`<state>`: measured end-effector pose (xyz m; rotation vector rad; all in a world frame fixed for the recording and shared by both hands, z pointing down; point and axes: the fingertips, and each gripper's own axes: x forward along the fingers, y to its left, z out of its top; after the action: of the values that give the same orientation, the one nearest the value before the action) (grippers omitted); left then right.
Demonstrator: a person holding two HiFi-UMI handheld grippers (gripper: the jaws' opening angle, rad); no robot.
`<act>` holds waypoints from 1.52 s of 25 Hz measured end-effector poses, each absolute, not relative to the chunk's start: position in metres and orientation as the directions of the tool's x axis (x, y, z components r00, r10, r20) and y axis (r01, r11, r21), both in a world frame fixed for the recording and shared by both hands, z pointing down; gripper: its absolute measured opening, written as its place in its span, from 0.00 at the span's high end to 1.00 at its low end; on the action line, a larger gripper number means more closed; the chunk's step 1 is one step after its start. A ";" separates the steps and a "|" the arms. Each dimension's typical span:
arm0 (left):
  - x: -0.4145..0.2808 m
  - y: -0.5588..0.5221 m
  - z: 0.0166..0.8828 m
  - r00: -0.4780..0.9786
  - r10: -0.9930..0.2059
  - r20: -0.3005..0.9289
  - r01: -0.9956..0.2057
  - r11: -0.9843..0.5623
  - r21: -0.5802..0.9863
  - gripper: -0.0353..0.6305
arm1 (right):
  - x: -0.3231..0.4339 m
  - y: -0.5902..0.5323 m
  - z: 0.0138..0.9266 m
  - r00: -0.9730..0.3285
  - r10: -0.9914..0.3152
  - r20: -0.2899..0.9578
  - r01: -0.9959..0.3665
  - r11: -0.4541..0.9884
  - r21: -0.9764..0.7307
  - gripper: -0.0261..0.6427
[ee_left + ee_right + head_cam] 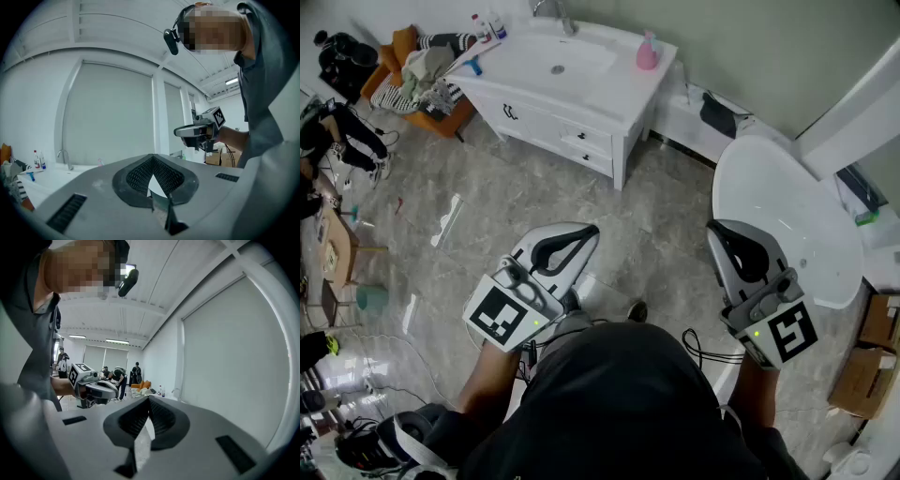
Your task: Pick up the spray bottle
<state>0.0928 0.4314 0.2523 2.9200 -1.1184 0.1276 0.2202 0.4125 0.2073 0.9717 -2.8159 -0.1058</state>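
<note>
Indoors, on a grey marble floor, a person stands and holds both tools out at about waist height. Left gripper: jaws closed tip to tip, nothing between them; its own view shows the ribbed pads meeting at a point with only wall and ceiling beyond. Right gripper: jaws likewise shut and empty, the pads pressed together in its own view. The two grippers are held apart, side by side, and each shows in the other's view. The spray bottle is pink, upright, and stands on the right end of a white cabinet across the floor, to the right of the basin and well away from both grippers; its head is too small to make out. A tap sits behind the basin. Two small bottles stand at the cabinet's left rear corner. An orange chair heaped with clothes sits just left of the cabinet. A white tub lies to the right, beyond the right gripper. Cardboard boxes sit at the far right edge. Several people stand far down the room in the right gripper view.
</note>
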 end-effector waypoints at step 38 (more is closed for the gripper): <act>-0.047 0.357 0.269 0.816 -0.568 0.105 -0.571 -0.821 0.002 0.94 | 0.099 0.339 0.224 -0.648 -0.745 0.158 -0.750 0.661 0.040 0.95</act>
<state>-0.0468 0.3568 0.2689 2.9619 -0.9289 0.1548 0.0990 0.3394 0.2240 1.2306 -2.7140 0.0434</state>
